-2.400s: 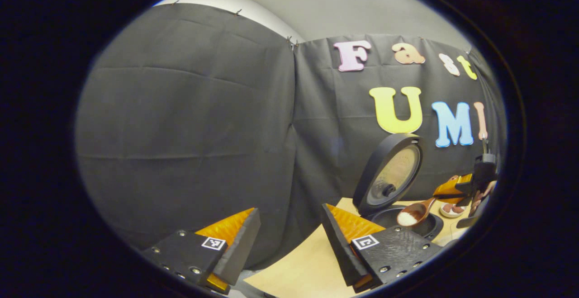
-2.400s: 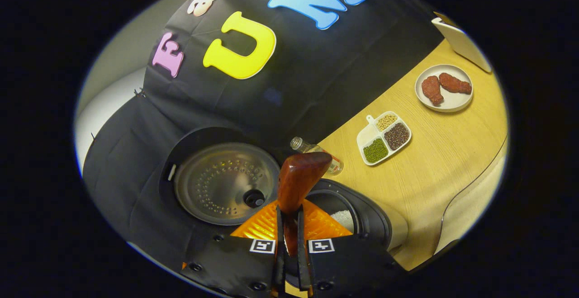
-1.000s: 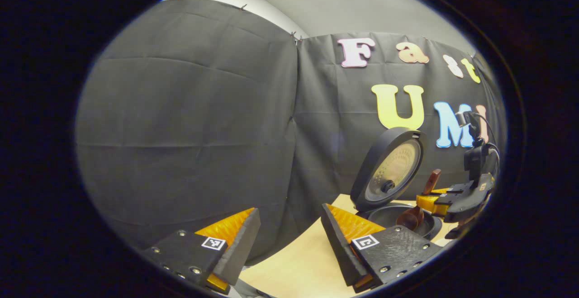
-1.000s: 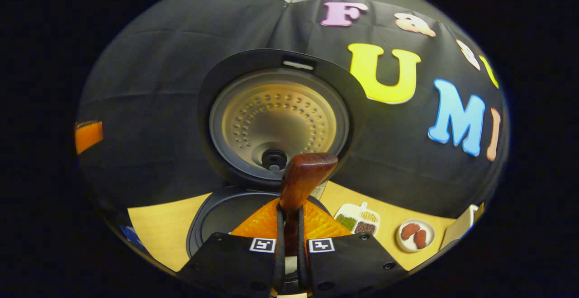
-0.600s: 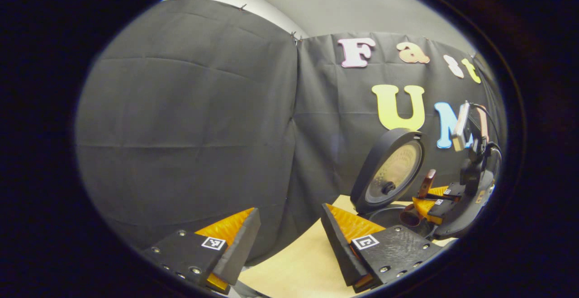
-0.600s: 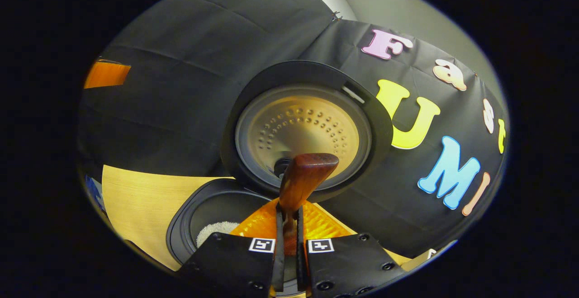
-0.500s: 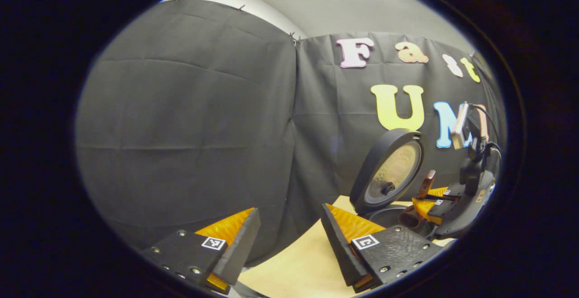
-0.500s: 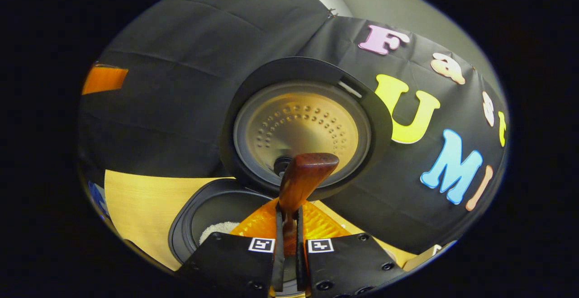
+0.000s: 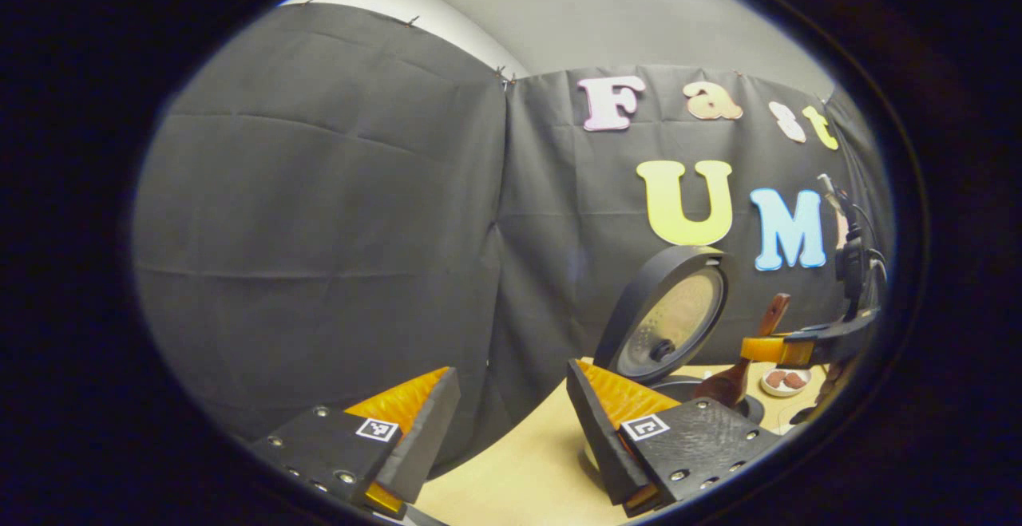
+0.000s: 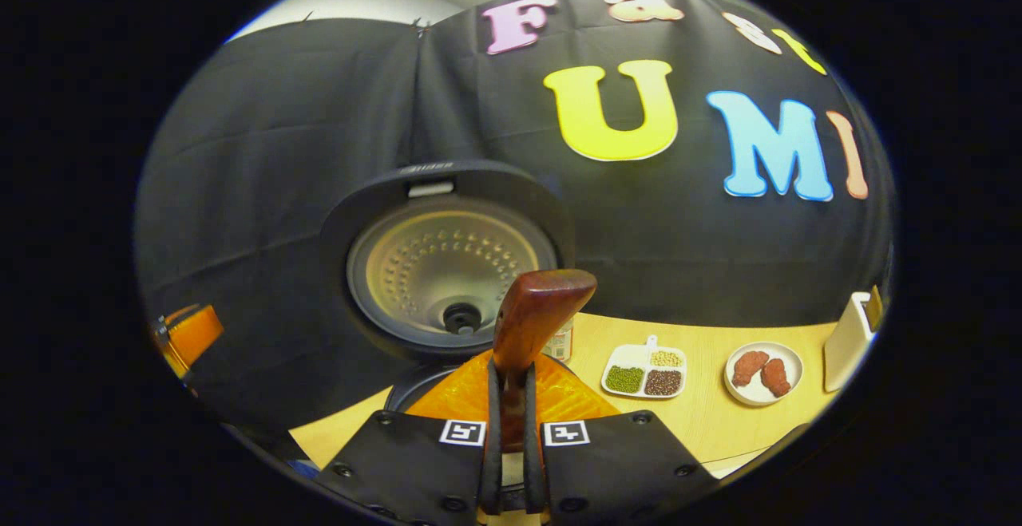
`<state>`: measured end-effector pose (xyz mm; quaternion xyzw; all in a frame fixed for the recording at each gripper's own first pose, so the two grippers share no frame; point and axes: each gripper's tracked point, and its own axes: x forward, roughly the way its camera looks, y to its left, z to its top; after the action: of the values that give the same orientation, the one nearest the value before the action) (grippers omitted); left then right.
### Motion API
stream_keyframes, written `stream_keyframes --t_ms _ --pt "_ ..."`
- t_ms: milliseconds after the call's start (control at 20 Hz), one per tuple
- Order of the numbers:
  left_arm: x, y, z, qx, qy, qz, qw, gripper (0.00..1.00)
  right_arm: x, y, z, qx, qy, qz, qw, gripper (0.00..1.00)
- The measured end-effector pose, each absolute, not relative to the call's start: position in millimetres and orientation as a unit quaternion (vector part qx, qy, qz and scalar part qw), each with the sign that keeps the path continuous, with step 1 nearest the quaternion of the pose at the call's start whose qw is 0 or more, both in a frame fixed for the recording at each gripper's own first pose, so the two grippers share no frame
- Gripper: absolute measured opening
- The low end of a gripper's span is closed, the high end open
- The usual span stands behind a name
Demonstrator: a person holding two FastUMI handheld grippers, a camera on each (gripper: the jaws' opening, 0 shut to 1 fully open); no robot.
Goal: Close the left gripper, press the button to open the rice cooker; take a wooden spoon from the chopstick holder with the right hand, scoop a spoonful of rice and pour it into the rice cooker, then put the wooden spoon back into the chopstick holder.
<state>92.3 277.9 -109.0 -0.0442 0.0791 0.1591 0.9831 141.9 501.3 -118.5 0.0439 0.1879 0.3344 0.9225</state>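
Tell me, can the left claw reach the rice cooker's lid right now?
Probably yes. The left claw is open and holds nothing, and bare table lies between it and the raised lid. The right claw, shut on the wooden spoon, sits on the far side, not in between.

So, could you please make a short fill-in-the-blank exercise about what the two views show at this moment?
1. The rice cooker's lid stands ____.
2. The right gripper is shut on the handle of the wooden ____.
3. The fingers of the left gripper are ____, with nothing between them.
4. The divided dish lies between the rice cooker and the round ____ of brown food.

Missing words: open; spoon; apart; plate
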Motion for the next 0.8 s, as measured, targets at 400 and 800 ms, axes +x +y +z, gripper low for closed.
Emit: stream_keyframes --t_ms 400,800 --pt "112 222 -91 -0.045 0.061 0.098 0.992 0.85 157 438 -88 0.075 0.154 0.26 0.95 0.09" --pt "122 177 -73 -0.043 0.044 0.053 0.997 0.86 165 328 -88 0.079 0.155 0.171 0.97 0.09"
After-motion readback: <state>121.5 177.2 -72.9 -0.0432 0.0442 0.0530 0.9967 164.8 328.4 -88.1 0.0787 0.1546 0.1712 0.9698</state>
